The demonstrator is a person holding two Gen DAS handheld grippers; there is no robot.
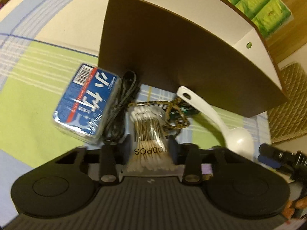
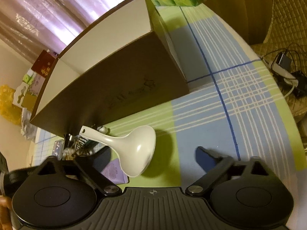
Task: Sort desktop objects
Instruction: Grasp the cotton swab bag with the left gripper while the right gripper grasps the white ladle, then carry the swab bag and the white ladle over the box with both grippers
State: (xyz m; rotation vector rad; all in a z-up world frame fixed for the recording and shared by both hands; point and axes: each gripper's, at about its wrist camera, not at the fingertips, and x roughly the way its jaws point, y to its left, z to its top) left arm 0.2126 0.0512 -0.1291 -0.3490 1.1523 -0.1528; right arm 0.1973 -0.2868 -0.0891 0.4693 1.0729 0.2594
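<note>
While hidden rightward, swab-gripping left tool [image 1: 150,145]

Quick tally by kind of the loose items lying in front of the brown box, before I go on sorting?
Cotton swab packs: 1, between the left gripper fingers
Blue card packs: 1
Black cable bundles: 1
White spoons: 1
Patterned cords: 1
Purple sachets: 1
Total: 6. Something dark green under the cord is unclear, not counted.

A counter under a green-and-blue plaid cloth [image 1: 38,61] carries a brown box [image 1: 172,57] at upper centre, with a blue packet [image 1: 86,103], coiled black cable [image 1: 122,103] and white spoon [image 1: 230,126] below it.
</note>
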